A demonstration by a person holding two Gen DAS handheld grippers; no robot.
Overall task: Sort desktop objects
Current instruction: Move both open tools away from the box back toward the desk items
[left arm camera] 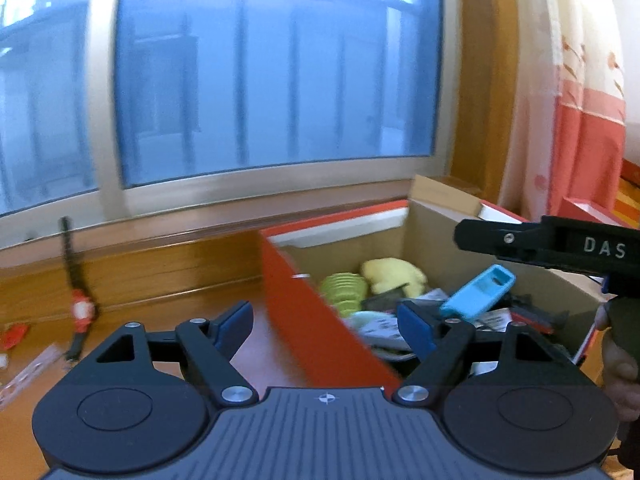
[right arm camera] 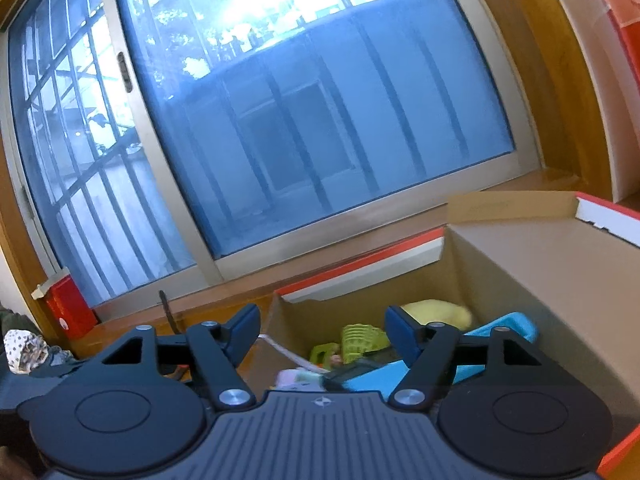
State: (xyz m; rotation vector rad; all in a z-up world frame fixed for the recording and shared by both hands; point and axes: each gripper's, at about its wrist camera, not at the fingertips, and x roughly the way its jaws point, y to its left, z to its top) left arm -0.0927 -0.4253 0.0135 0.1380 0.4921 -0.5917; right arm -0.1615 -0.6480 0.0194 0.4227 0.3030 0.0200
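A red-walled cardboard box [left arm camera: 304,320] stands on the wooden desk and holds a yellow plush [left arm camera: 394,274], a green ribbed item [left arm camera: 346,290], a light blue plastic piece [left arm camera: 476,292] and papers. My left gripper [left arm camera: 326,322] is open at the box's near left wall, with nothing pressed between its pads. My right gripper [right arm camera: 322,322] hovers open over the box's inside, above the green item [right arm camera: 360,340] and the blue piece [right arm camera: 492,360]; nothing is held. One black finger [left arm camera: 500,238] of the right gripper shows in the left wrist view, over the box.
Left of the box on the desk lie a red-and-white item on a black strap [left arm camera: 82,308], a small red piece [left arm camera: 14,334] and a clear ruler [left arm camera: 28,372]. A window runs behind. A red carton [right arm camera: 68,312] stands on the sill. A hand [left arm camera: 618,360] shows at the right.
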